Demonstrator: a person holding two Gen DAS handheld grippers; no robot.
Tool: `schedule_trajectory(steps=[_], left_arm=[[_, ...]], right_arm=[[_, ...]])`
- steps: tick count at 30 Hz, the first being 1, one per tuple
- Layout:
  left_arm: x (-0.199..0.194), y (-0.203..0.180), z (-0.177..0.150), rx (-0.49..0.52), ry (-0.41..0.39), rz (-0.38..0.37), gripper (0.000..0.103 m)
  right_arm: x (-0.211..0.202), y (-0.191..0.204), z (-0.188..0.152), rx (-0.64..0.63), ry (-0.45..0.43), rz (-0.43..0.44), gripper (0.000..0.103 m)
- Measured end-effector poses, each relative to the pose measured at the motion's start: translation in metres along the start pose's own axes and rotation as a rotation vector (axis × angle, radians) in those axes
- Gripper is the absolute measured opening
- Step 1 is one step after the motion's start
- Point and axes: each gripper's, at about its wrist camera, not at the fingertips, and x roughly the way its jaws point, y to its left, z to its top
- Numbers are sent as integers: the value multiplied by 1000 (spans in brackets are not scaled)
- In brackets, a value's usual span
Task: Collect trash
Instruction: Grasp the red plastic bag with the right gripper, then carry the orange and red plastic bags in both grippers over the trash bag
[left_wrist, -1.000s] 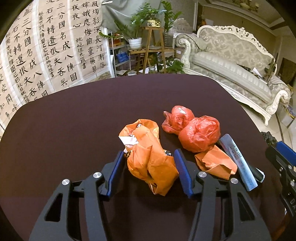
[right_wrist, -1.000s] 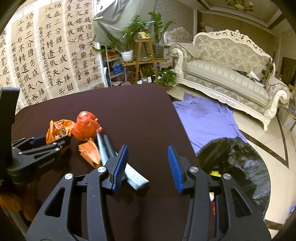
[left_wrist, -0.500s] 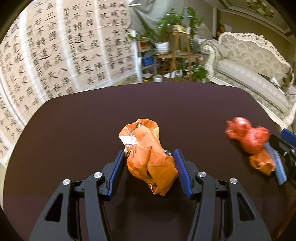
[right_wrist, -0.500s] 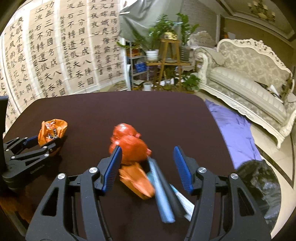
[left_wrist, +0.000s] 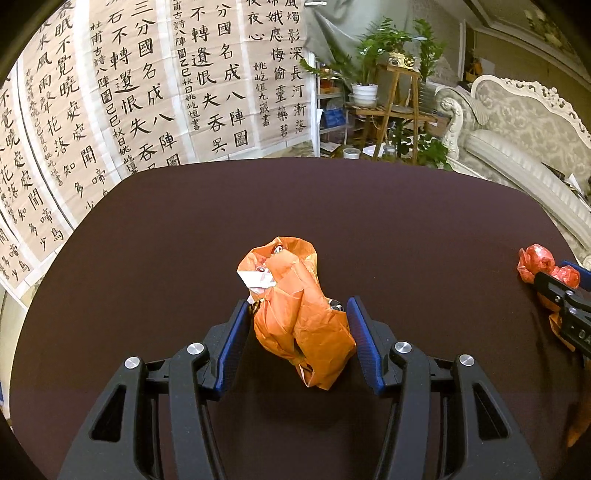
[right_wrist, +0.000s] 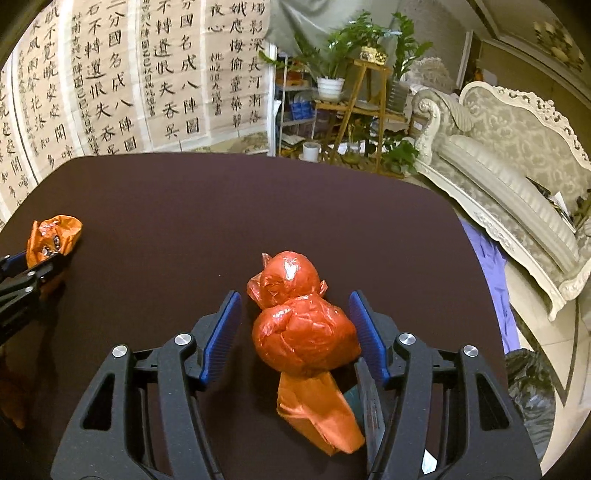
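Observation:
A crumpled orange bag (left_wrist: 299, 314) sits between the blue pads of my left gripper (left_wrist: 297, 341), which is shut on it over the dark brown table (left_wrist: 184, 240). It also shows at the far left of the right wrist view (right_wrist: 51, 238). My right gripper (right_wrist: 295, 332) is open, its pads on either side of a red plastic bag (right_wrist: 299, 325) without squeezing it. A small orange wrapper (right_wrist: 317, 413) and a grey-blue tube (right_wrist: 371, 402) lie just under that gripper. The red bag shows at the right edge of the left wrist view (left_wrist: 539, 264).
A black trash bag (right_wrist: 528, 395) lies on the floor off the table's right edge, beside a purple cloth (right_wrist: 491, 266). A white sofa (right_wrist: 517, 173) stands at the right, a plant stand (right_wrist: 354, 99) behind, and calligraphy sheets (left_wrist: 147, 85) hang at the back left.
My left gripper carried the orange bag leftward, away from the other trash. My right gripper swung left from the table edge and now straddles the red bag.

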Motion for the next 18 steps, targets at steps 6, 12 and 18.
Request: schedule_trajectory(steps=[6, 12, 18], left_arm=[[-1, 2, 1, -4, -6, -7, 54], [0, 5, 1, -19, -13, -10, 54], [-8, 5, -2, -22, -33, -6, 54]], right_arm=[[12, 2, -2, -12, 49, -16, 47], [9, -1, 1, 13, 27, -14, 45], [-14, -6, 5, 50, -46, -14, 45]])
